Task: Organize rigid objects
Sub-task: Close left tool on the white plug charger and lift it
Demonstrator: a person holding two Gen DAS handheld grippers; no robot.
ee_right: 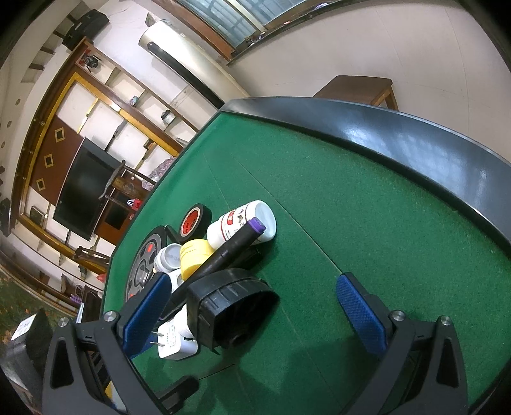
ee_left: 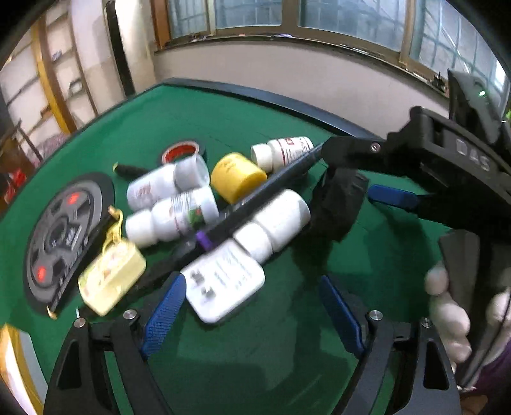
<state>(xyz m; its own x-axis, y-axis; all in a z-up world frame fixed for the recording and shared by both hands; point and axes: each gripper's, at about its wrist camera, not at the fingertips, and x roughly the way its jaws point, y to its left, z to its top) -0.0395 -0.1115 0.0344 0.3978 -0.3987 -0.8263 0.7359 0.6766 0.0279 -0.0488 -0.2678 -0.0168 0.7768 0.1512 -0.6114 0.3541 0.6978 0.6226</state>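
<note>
In the left wrist view, the left tool is hovering released over the green surface, its blue pads flanking a white charger without touching it, beside white bottles. In the right wrist view, the right tool is gaping released, a black wheel-like part lying between its pads, a purple-capped marker just beyond.

Past the green table with its dark rim, windows line the far wall. A wooden shelf unit holds a dark TV; beside it stands a white air conditioner.
</note>
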